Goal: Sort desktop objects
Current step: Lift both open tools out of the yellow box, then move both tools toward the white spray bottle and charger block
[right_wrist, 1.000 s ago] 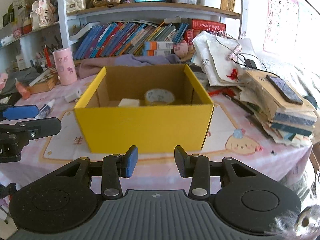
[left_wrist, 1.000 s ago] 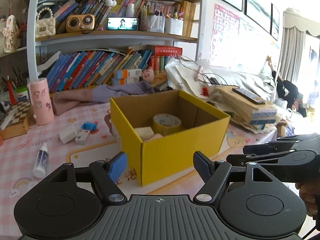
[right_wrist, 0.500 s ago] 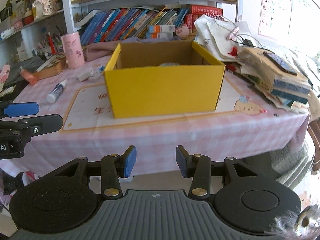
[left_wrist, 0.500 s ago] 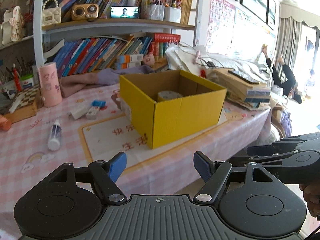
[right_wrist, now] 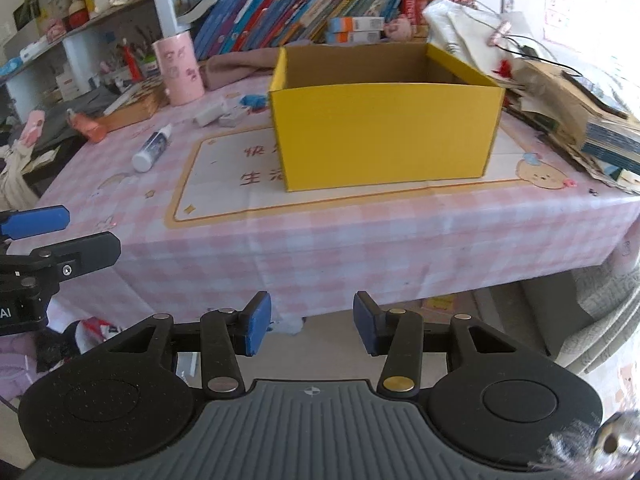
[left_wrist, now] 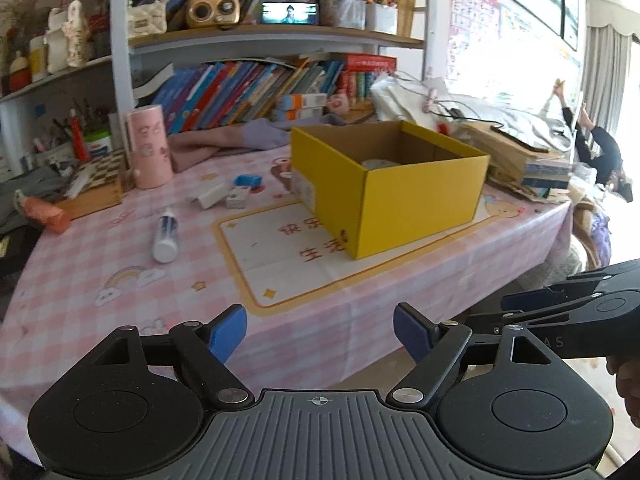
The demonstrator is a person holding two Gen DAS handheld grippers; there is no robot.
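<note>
A yellow cardboard box (left_wrist: pixel 416 204) (right_wrist: pixel 384 132) stands open on the pink checked tablecloth (left_wrist: pixel 80 280); a tape roll (left_wrist: pixel 378 163) shows inside it. Left of the box lie a white glue bottle (left_wrist: pixel 165 236) (right_wrist: pixel 151 149), a white block (left_wrist: pixel 210 196), a small white box (left_wrist: pixel 237 197) and a blue eraser (left_wrist: pixel 248 180). My left gripper (left_wrist: pixel 320 330) is open and empty, off the table's front edge. My right gripper (right_wrist: pixel 312 326) is open and empty, lower and further back from the table.
A pink cup (left_wrist: pixel 149 146) and a wooden chessboard (left_wrist: pixel 98 184) stand at the back left. An orange tube (left_wrist: pixel 46 210) lies at the left edge. Stacked books and papers (right_wrist: pixel 580 108) fill the right end. Bookshelves (left_wrist: pixel 260 80) rise behind.
Both grippers have pulled back from the box, away from the table and past its front edge. Their jaws stayed open and empty. Nothing on the table moved.
</note>
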